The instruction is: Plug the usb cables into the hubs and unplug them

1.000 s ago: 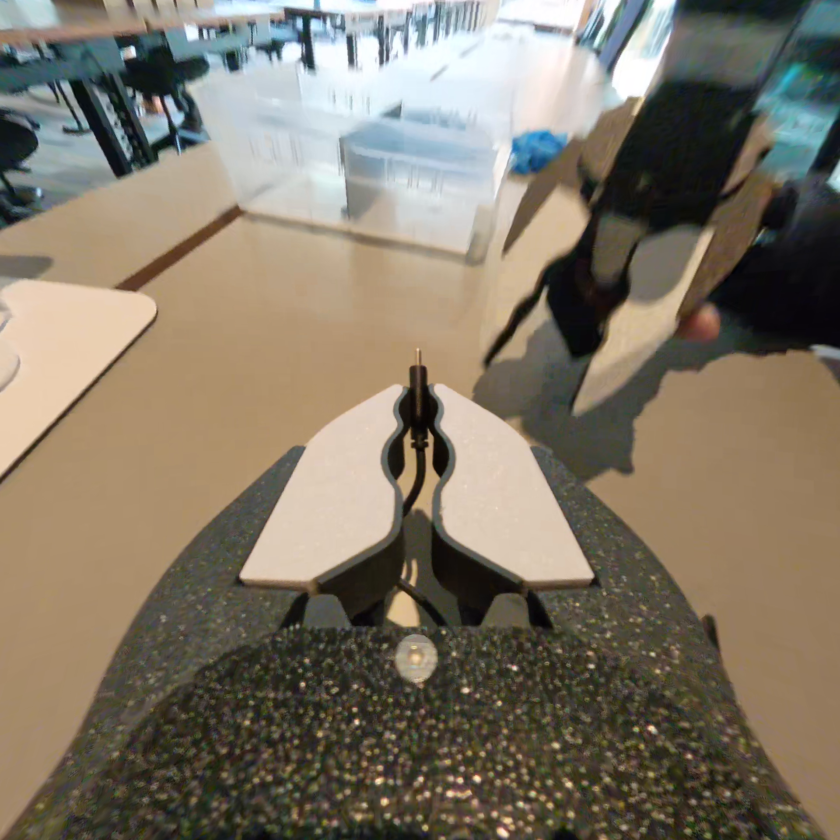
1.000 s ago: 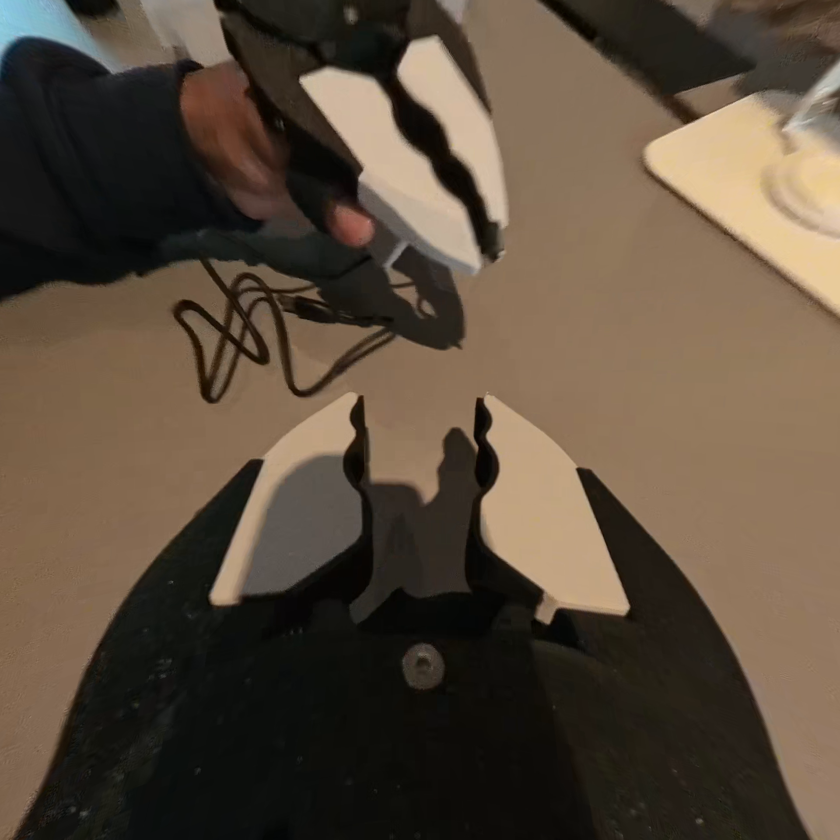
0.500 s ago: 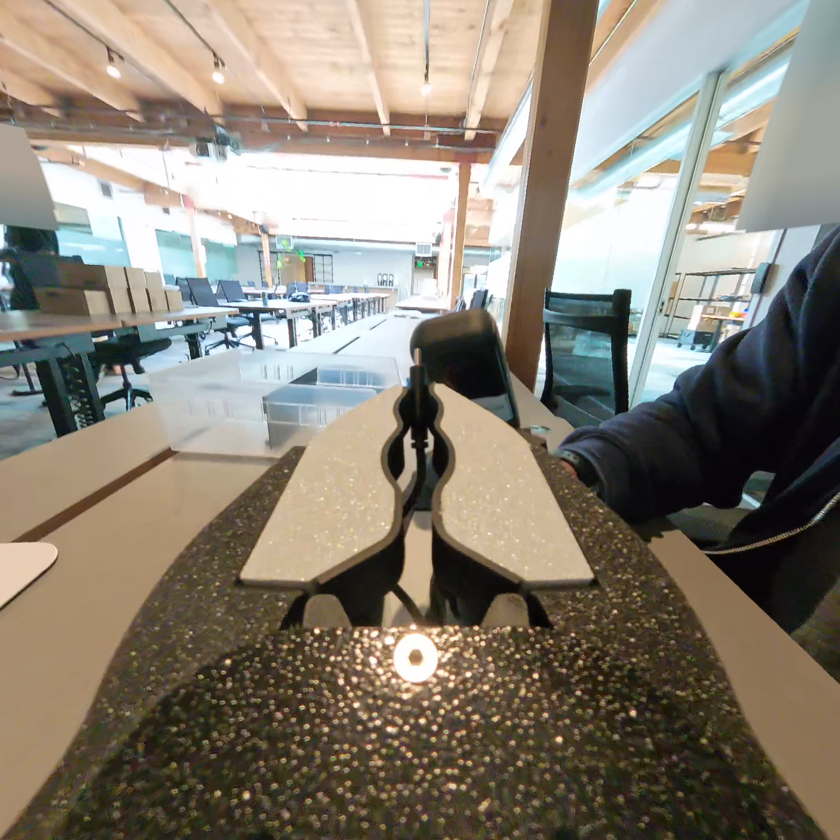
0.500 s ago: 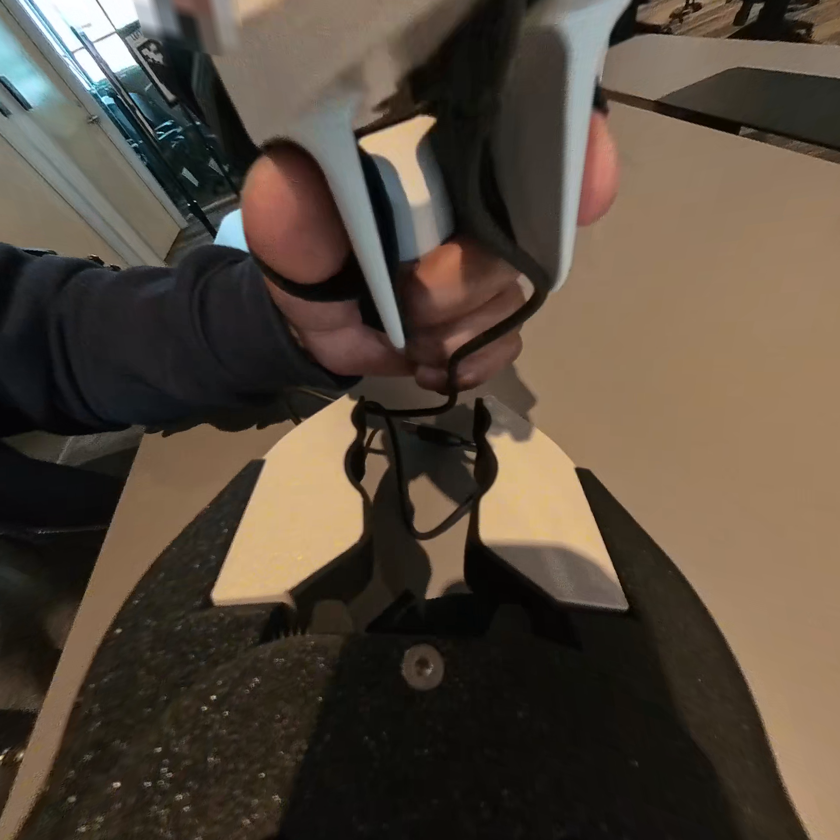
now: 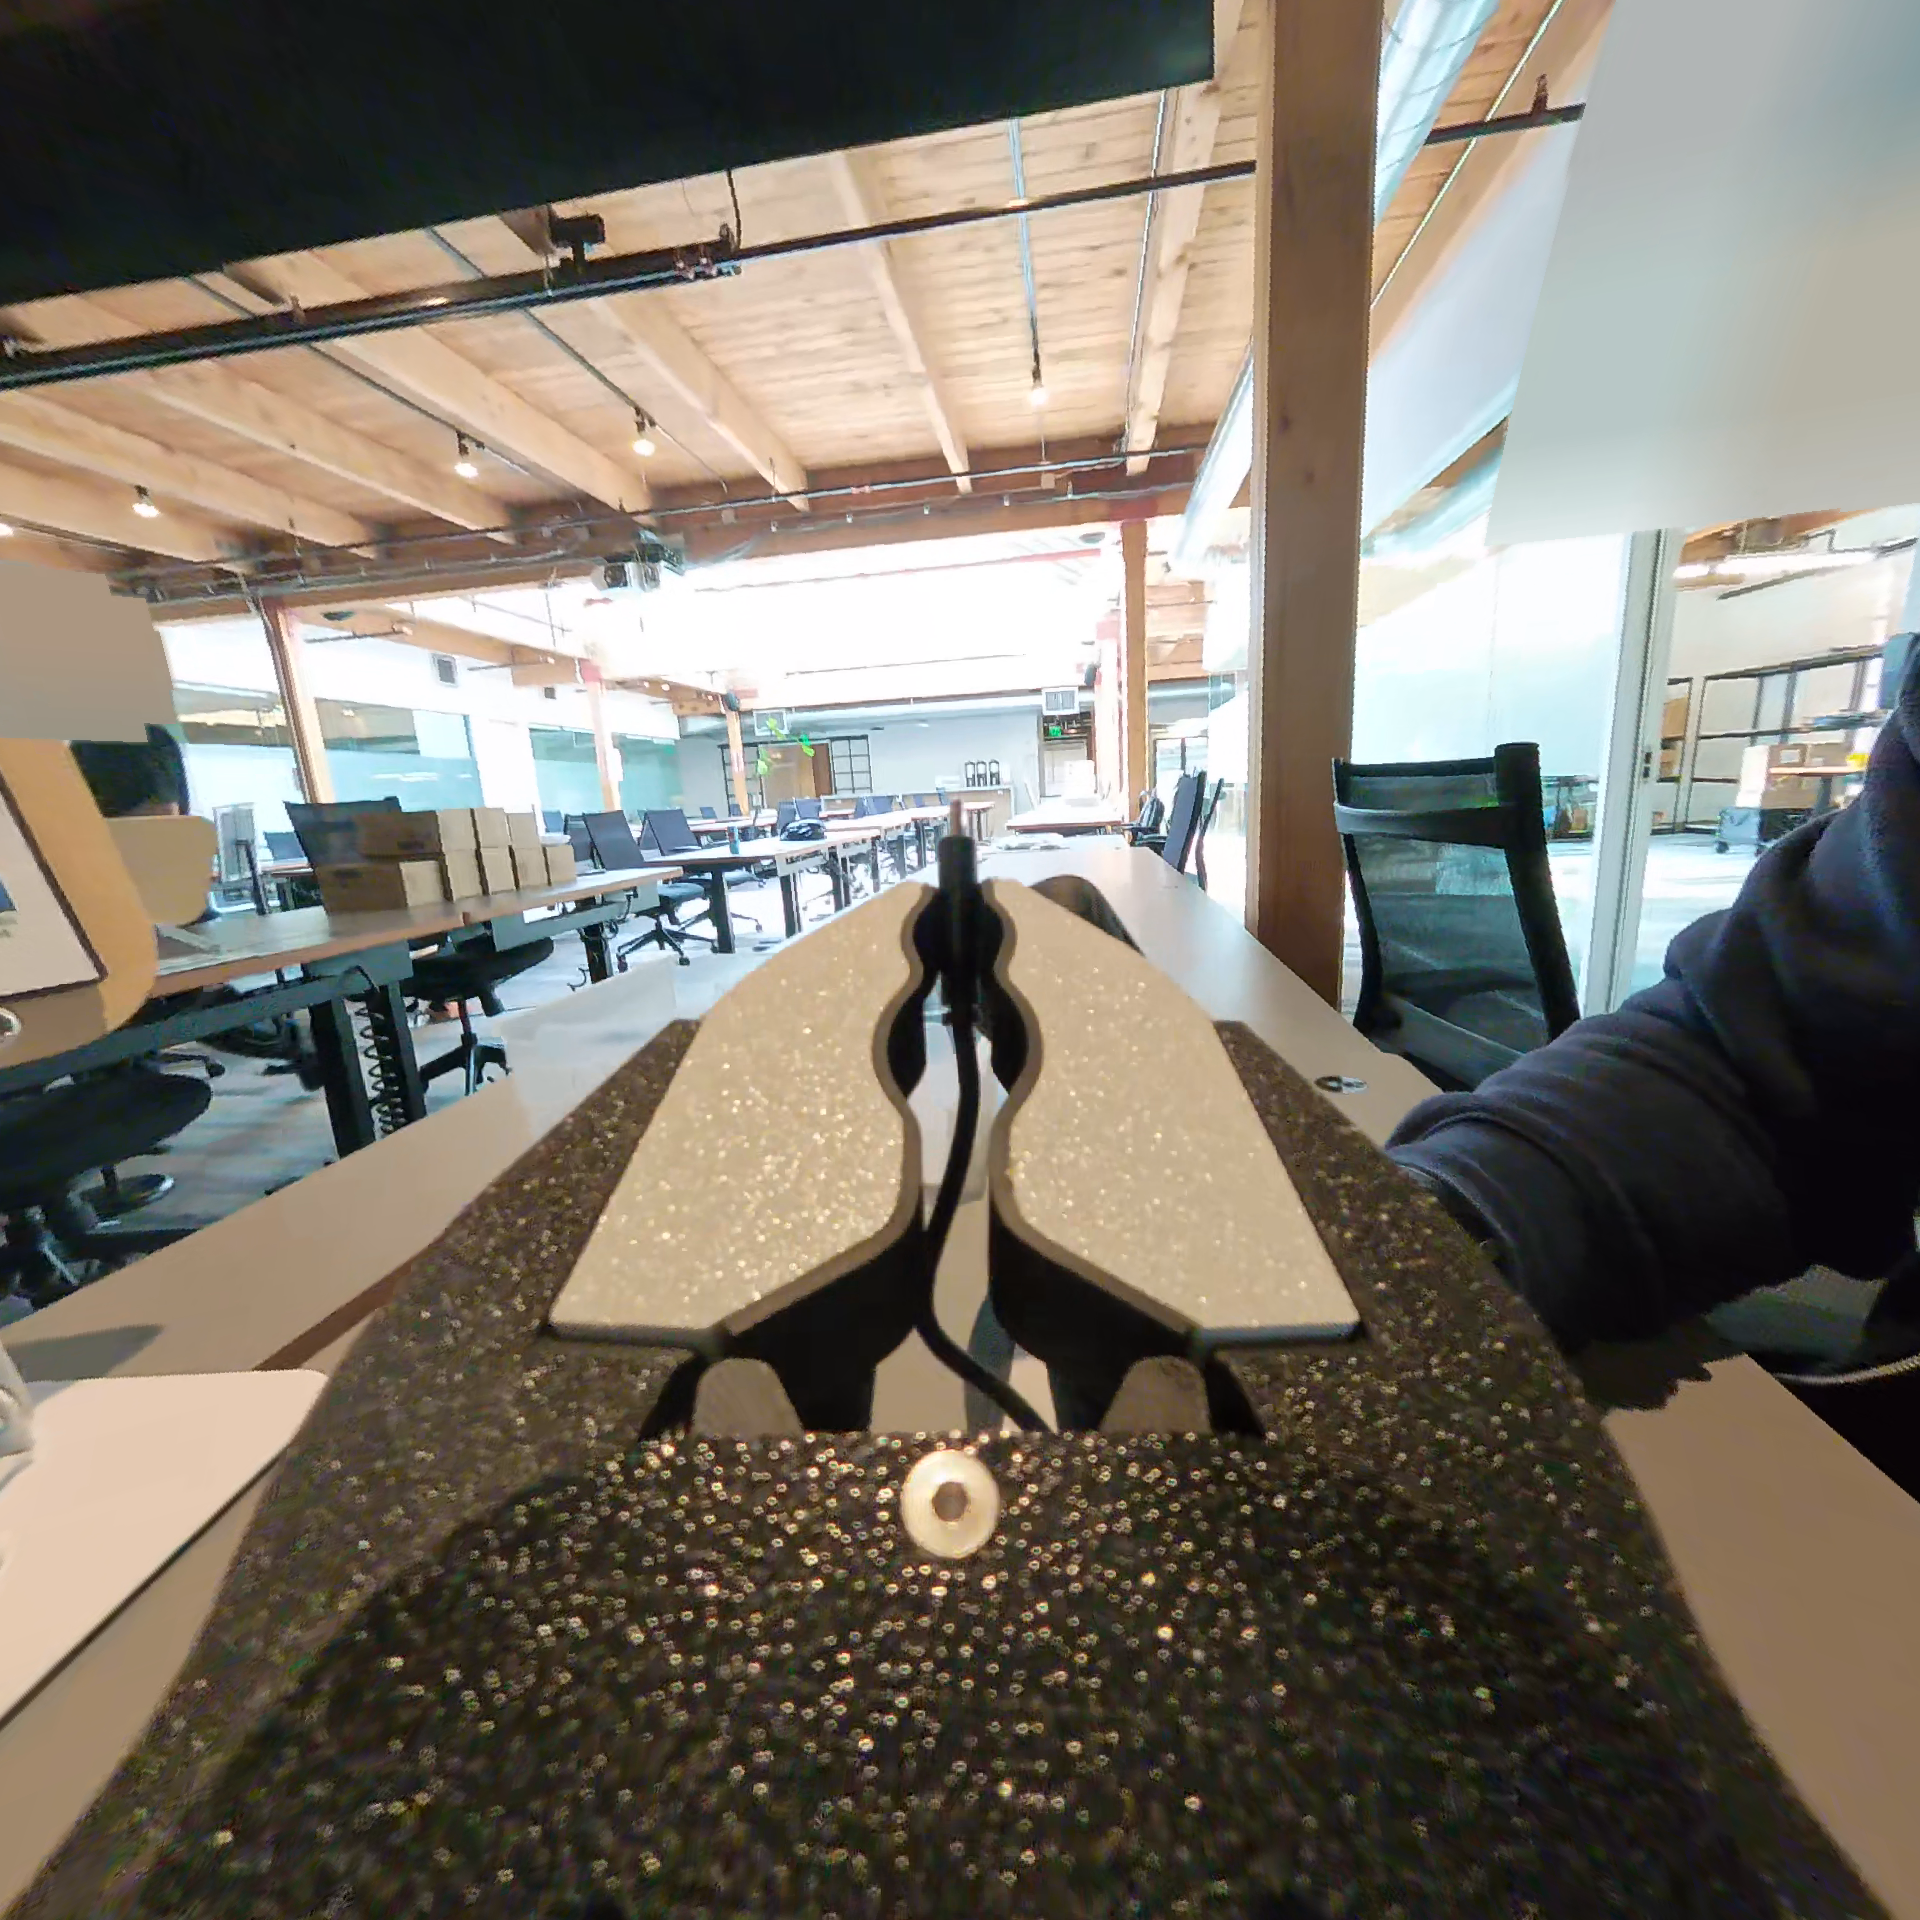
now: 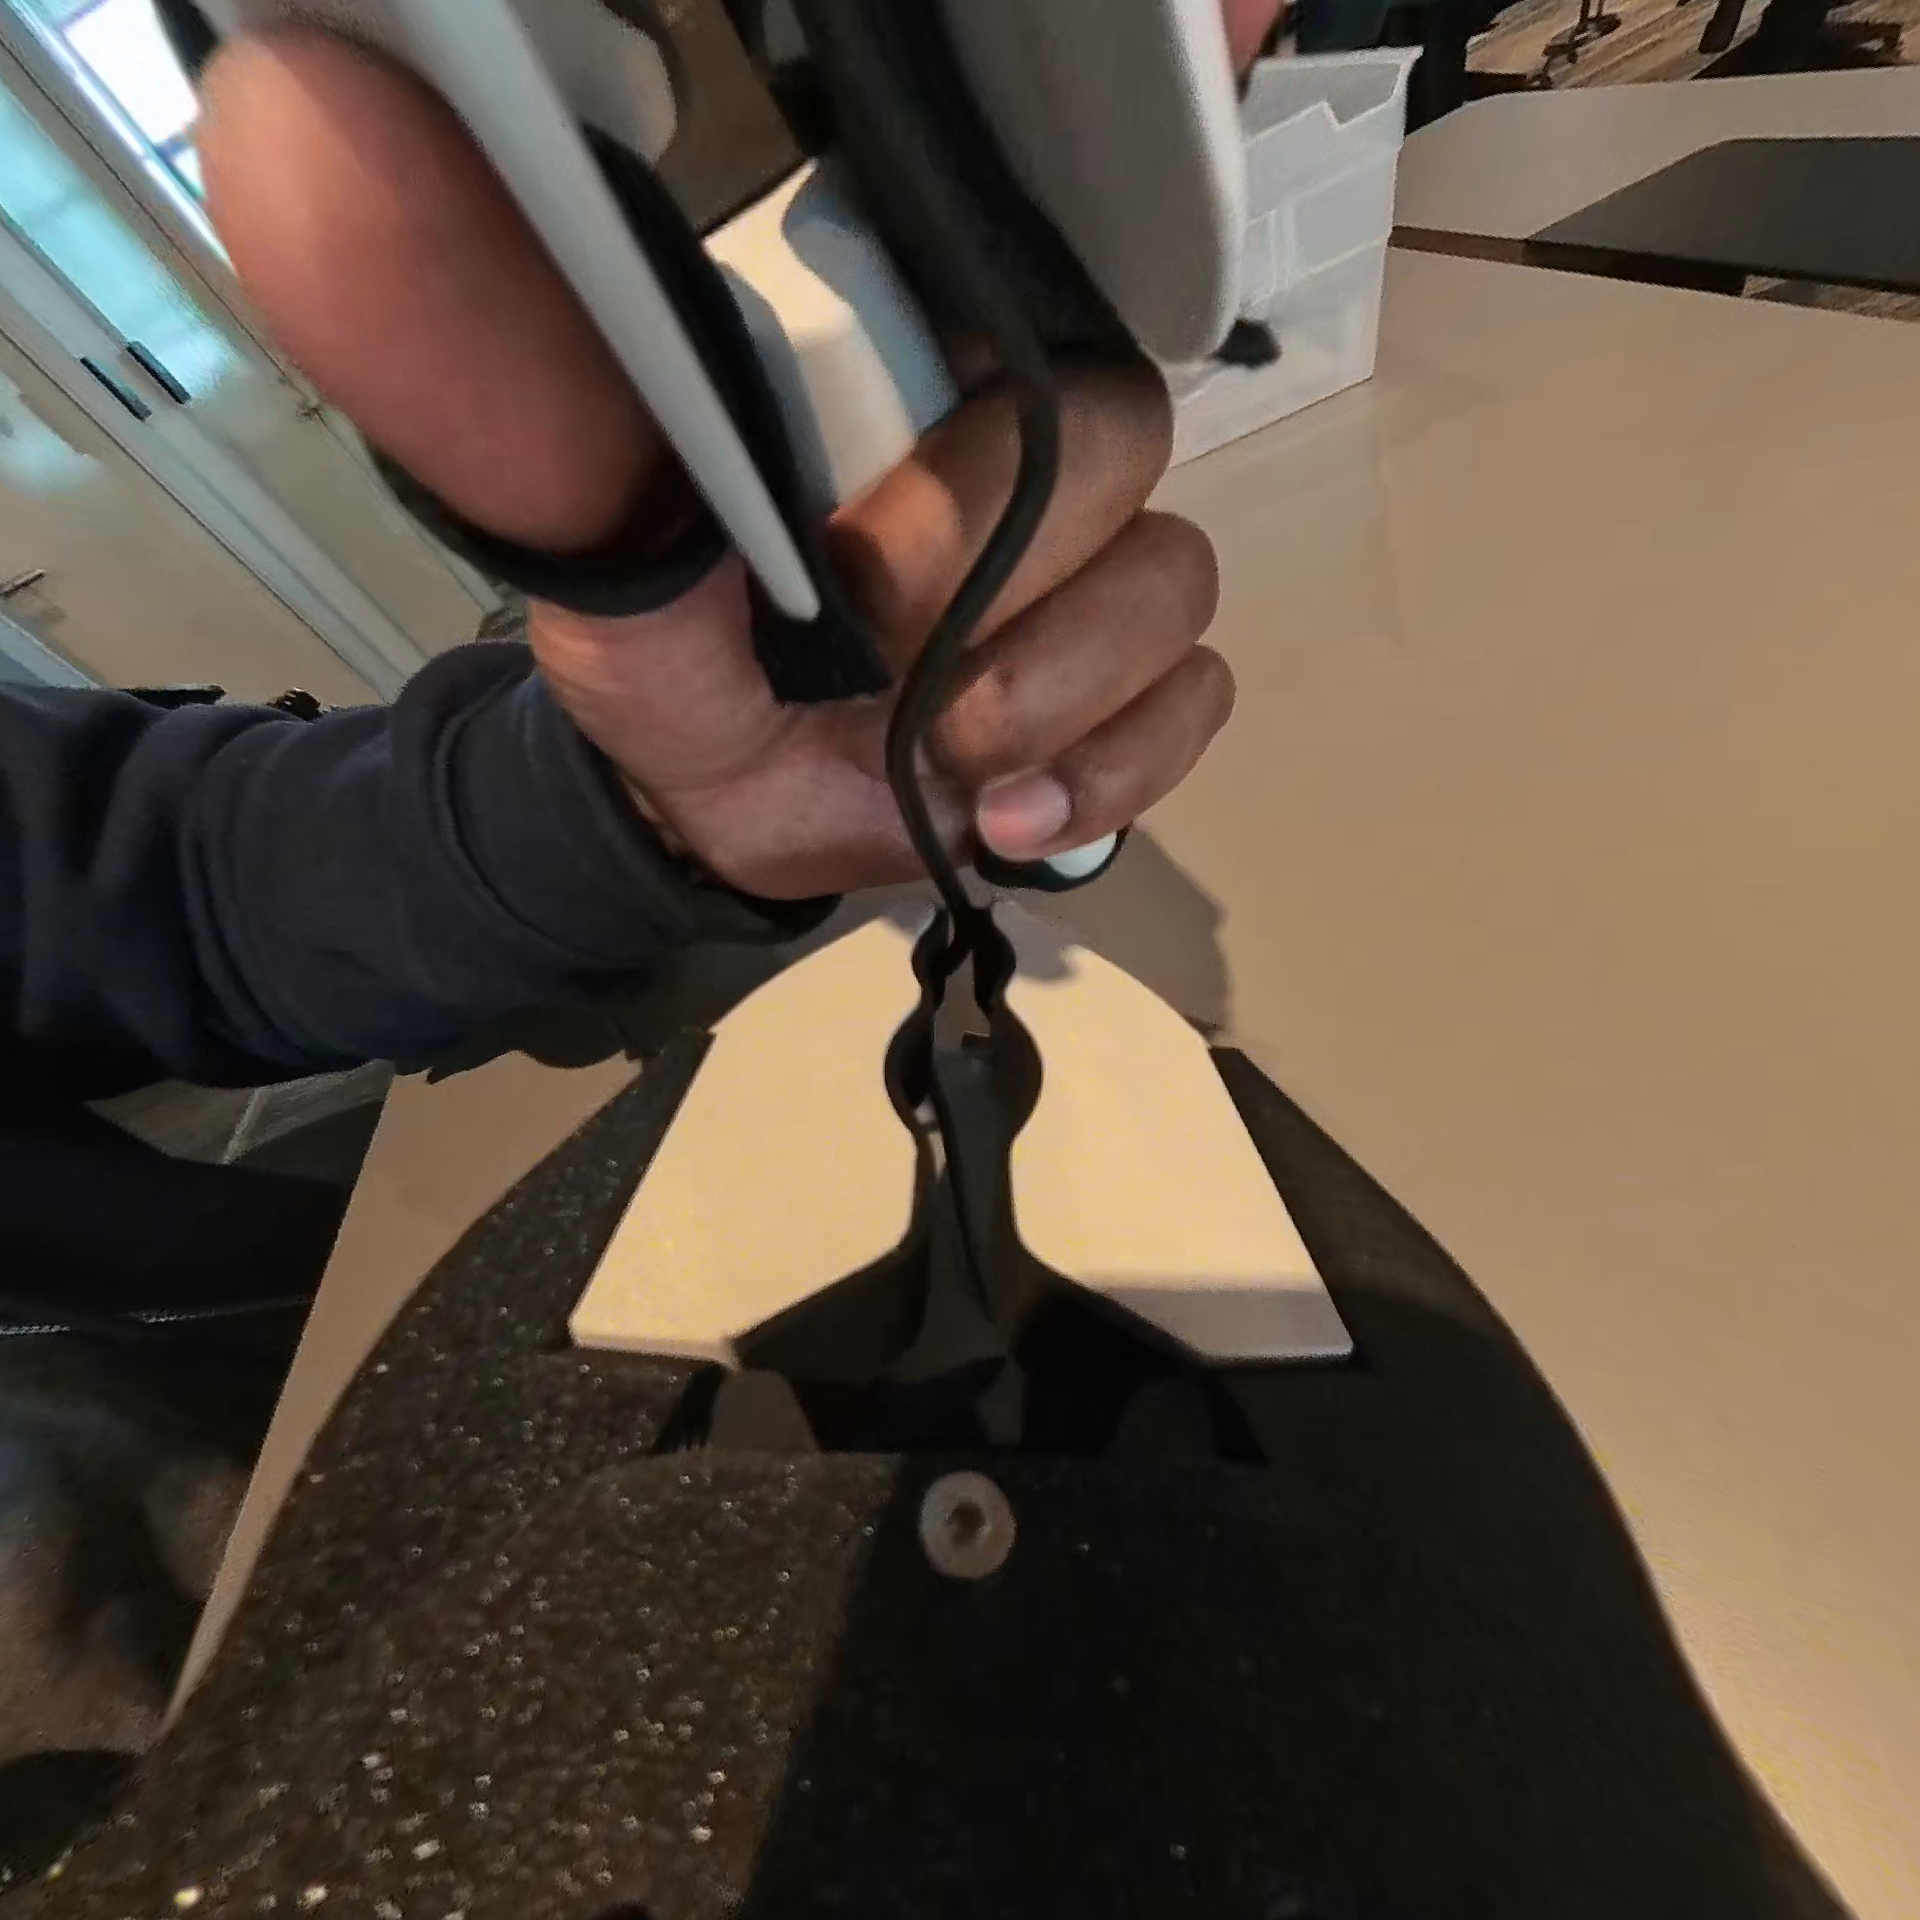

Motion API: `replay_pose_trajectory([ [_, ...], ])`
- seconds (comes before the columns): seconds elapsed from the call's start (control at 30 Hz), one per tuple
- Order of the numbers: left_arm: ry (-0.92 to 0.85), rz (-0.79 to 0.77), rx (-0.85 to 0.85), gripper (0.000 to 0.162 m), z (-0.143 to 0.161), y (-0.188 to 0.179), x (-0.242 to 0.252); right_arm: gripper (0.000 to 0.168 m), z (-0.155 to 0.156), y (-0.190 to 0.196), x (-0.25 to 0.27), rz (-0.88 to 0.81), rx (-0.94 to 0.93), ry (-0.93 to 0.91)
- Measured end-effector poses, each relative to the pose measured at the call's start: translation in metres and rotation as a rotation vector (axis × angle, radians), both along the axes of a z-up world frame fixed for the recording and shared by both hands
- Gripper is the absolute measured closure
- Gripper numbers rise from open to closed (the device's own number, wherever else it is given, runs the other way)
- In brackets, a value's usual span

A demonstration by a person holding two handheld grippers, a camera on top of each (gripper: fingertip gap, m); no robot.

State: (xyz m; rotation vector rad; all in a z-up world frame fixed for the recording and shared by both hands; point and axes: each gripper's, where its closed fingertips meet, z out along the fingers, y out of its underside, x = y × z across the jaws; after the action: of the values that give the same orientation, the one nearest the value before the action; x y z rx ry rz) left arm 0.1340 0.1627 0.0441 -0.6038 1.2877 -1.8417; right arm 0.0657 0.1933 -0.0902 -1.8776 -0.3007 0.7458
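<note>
Left gripper (image 5: 958, 914) is clenched on the black usb cable (image 5: 957, 1101), plug tip upward at frame centre, tilted up toward the ceiling. Right gripper (image 6: 964, 935) is closed on the same cable (image 6: 971, 582), seen only there dangling past the hand (image 6: 790, 644) at upper left above the table (image 6: 1558, 727).

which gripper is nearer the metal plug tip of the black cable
Left. The left gripper is shut on the black cable just behind its plug tip; the right gripper pinches the same cable farther down its length.
</note>
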Motion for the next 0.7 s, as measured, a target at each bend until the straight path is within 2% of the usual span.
replay_pose_trajectory([
  [0.1, -0.003, -0.006, -0.023, 0.154, 0.001, 0.007, -0.001, 0.165, -0.001, -0.001, 0.008, -0.027, 0.001, -0.032],
  [0.27, 0.061, -0.136, -0.107, 0.124, -0.002, 0.018, -0.005, 0.165, 0.006, -0.001, 0.039, -0.133, 0.041, -0.107],
  [0.37, 0.106, -0.117, -0.168, 0.120, -0.013, 0.042, -0.001, 0.166, 0.018, -0.004, 0.064, -0.226, 0.101, -0.180],
  [0.5, 0.164, -0.014, -0.295, 0.120, -0.039, 0.087, 0.009, 0.166, 0.048, -0.015, 0.099, -0.355, 0.209, -0.307],
  [0.6, 0.202, 0.012, -0.379, 0.120, -0.058, 0.108, 0.013, 0.166, 0.082, -0.029, 0.124, -0.443, 0.296, -0.372],
  [0.7, 0.195, -0.010, -0.452, 0.120, -0.058, 0.119, 0.011, 0.166, 0.114, -0.042, 0.149, -0.516, 0.351, -0.452],
])
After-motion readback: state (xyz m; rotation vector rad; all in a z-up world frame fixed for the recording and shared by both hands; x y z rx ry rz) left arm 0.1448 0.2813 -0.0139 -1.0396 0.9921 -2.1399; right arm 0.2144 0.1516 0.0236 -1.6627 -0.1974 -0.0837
